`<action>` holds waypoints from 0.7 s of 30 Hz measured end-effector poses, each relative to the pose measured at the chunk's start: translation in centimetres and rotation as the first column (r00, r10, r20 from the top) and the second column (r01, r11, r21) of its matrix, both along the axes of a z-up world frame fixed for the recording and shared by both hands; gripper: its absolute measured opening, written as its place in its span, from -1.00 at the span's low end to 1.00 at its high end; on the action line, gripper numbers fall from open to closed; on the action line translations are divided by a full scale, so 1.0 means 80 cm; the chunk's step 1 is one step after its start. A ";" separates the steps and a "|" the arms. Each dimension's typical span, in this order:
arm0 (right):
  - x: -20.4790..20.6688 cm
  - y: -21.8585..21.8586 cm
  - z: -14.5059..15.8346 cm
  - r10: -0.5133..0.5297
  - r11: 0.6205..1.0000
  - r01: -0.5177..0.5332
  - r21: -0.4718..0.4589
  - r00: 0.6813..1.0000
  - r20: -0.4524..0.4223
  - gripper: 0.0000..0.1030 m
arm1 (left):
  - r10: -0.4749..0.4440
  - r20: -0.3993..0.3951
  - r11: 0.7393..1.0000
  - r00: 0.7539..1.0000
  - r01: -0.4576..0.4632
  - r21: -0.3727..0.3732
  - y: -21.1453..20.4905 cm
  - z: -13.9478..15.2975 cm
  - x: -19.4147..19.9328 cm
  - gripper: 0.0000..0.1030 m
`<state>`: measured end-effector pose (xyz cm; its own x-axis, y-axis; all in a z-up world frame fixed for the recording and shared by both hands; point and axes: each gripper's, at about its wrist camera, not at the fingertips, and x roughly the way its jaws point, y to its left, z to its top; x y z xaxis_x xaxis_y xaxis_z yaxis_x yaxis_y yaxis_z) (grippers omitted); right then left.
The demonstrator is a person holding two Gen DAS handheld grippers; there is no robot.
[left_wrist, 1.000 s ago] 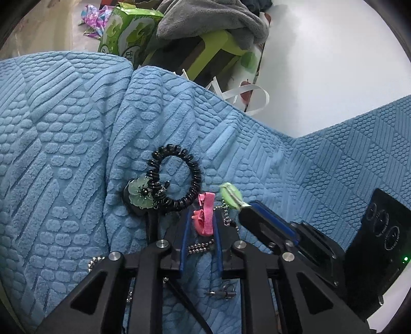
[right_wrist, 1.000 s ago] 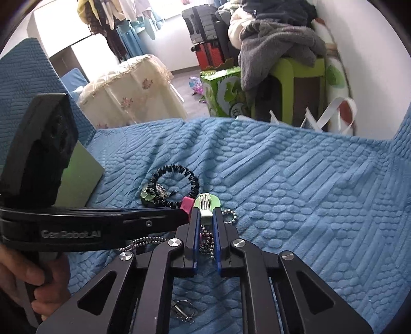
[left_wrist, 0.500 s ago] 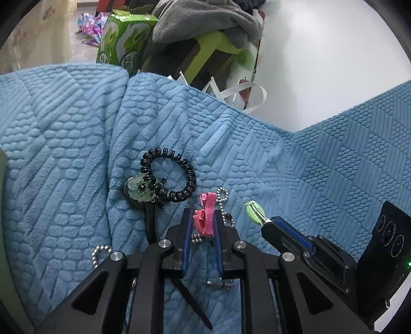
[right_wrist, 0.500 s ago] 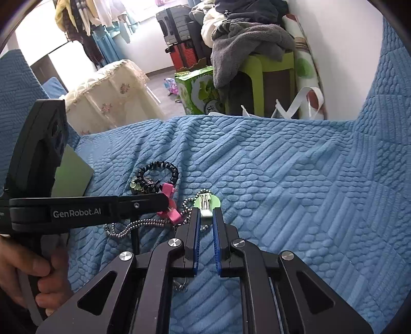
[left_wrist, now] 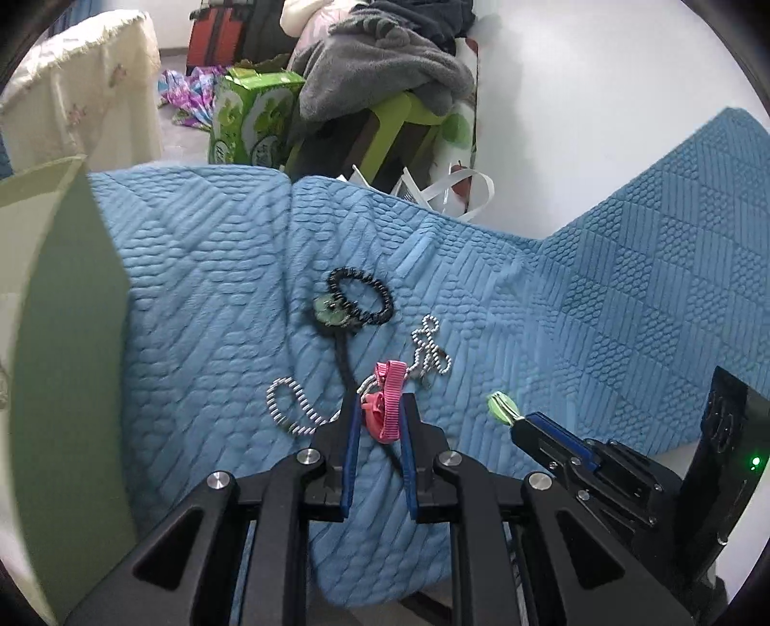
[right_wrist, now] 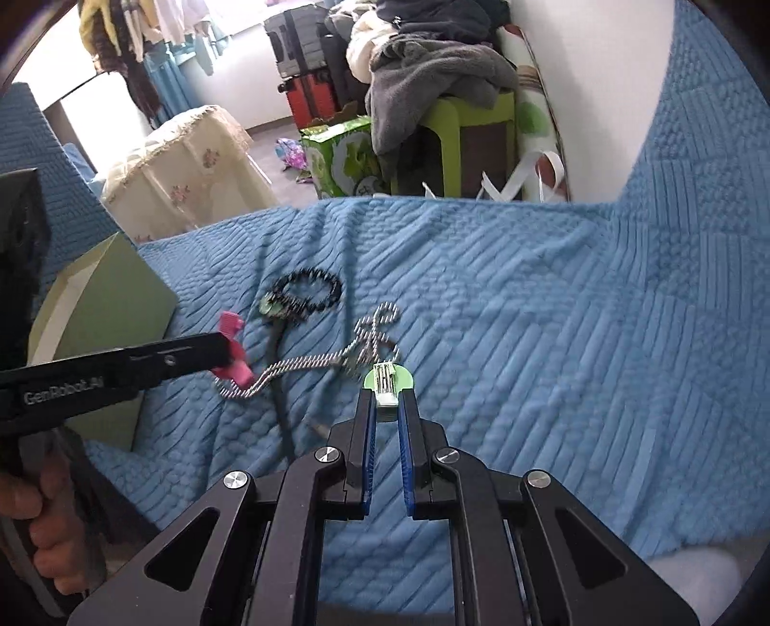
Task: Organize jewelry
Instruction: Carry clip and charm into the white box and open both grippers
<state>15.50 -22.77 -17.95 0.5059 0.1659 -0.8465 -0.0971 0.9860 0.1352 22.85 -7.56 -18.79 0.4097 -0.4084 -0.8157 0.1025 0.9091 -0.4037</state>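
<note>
Bead chain (left_wrist: pixel 428 351) lies on blanket (left_wrist: pixel 601 313), right of bracelet (left_wrist: pixel 361 301).

This is a lived-in home, a bedroom or sitting room. A textured blue quilted cover (right_wrist: pixel 529 313) drapes soft furniture, rising at the back like a sofa or bed. Beyond it a heap of grey fleece clothing (right_wrist: pixel 433 67) lies on a lime-green plastic stool (right_wrist: pixel 476 130), beside a green printed cardboard box (right_wrist: pixel 346 159) on the floor. Garments hang by a bright window (right_wrist: pixel 144 43), red and black suitcases (right_wrist: pixel 308 91) stand against the wall, and a cream floral lace cloth (right_wrist: pixel 183 178) covers a piece of furniture.
</note>
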 end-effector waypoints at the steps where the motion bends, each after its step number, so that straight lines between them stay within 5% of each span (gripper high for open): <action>1: -0.007 0.003 0.002 -0.004 1.000 0.004 0.001 1.000 -0.004 -0.86 | -0.004 0.007 1.000 1.000 0.004 0.007 0.002 0.003 -0.005 -0.73; 9: -0.028 0.025 0.033 -0.011 0.999 0.012 -0.032 1.000 0.006 -0.86 | 0.000 0.049 0.999 0.999 -0.002 0.032 0.030 0.045 -0.033 -0.73; 21: -0.024 0.052 0.163 -0.022 1.000 0.024 -0.008 0.986 0.168 -0.86 | 0.026 0.194 0.998 0.981 -0.035 0.045 0.071 0.175 -0.049 -0.72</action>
<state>13.58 -18.65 -4.95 0.6446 0.1443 -0.7508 -0.0950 0.9895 0.1087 18.92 -1.86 -4.81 0.5731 -0.3557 -0.7383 0.1460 0.9308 -0.3351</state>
